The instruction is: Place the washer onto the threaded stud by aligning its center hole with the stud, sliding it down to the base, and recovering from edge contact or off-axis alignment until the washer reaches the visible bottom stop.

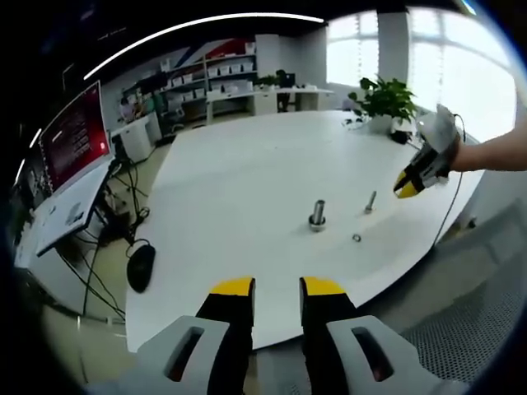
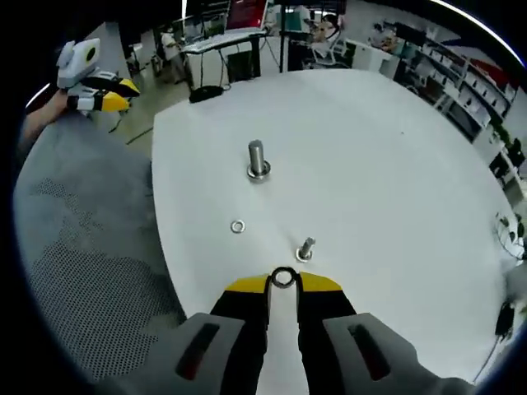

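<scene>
Washer (image 2: 282,277): pinched between the yellow tips of the right gripper (image 2: 282,281), at about 6 o'clock in the right gripper view. It's a thin metal ring standing on edge, so the open hole faces the camera. No long axis to speak of, it's round.

Right gripper: jaws narrowed onto the washer, hovering over the near edge of the white table (image 2: 387,156). In the left gripper view it (image 1: 405,186) sits at 2 o'clock, held by a bare forearm, and from there I can't tell what it's holding.

Threaded stud (image 2: 305,248): short, upright on the table, long axis pointing straight up, just beyond the washer at roughly 12 o'clock from the tips. In the left gripper view it's (image 1: 370,201) the small one at 1 o'clock.

Smooth metal post (image 2: 258,159): taller cylinder on a round base, upright, farther off at 11 o'clock from the stud.

Second washer (image 2: 238,225): lying flat on the table, 10 o'clock from the stud, between it and the post.

Left gripper (image 1: 277,290): jaws set apart, nothing between them, hanging off the table edge.

Background: red monitor screen (image 1: 76,138) at 9 o'clock, text too blurry to read; potted plant (image 1: 384,99) at 1 o'clock; black mouse (image 1: 141,267) on the floor side.

Writing/brands: nothing legible anywhere.
</scene>
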Demonstrator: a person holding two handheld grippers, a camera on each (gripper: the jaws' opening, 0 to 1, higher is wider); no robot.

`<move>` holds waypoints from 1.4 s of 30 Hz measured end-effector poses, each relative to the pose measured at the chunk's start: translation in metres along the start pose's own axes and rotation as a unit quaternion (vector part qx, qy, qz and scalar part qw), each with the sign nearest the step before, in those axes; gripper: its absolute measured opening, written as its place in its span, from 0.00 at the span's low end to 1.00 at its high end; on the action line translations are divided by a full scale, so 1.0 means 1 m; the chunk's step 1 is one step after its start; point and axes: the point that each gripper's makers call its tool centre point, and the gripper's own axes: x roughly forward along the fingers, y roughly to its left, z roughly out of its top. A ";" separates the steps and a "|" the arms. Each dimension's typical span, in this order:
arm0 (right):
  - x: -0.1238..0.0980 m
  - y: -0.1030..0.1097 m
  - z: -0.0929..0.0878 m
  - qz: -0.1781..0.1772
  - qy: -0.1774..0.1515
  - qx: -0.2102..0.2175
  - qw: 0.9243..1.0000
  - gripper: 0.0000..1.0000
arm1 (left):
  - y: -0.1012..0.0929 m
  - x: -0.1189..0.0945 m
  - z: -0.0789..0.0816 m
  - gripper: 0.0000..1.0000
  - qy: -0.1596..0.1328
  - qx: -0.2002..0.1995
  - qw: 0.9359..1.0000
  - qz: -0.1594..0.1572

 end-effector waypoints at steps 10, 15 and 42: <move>-0.004 -0.016 0.014 -0.015 -0.020 0.000 1.000 0.14 | -0.001 0.000 -0.001 0.19 0.004 0.004 1.000 0.003; 0.004 -0.012 0.015 -0.010 -0.007 -0.019 1.000 0.14 | 0.005 0.000 -0.001 0.19 0.002 -0.005 1.000 0.009; 0.049 -0.018 0.012 0.000 0.041 -0.060 0.997 0.14 | 0.008 -0.001 0.001 0.18 -0.004 -0.004 1.000 0.016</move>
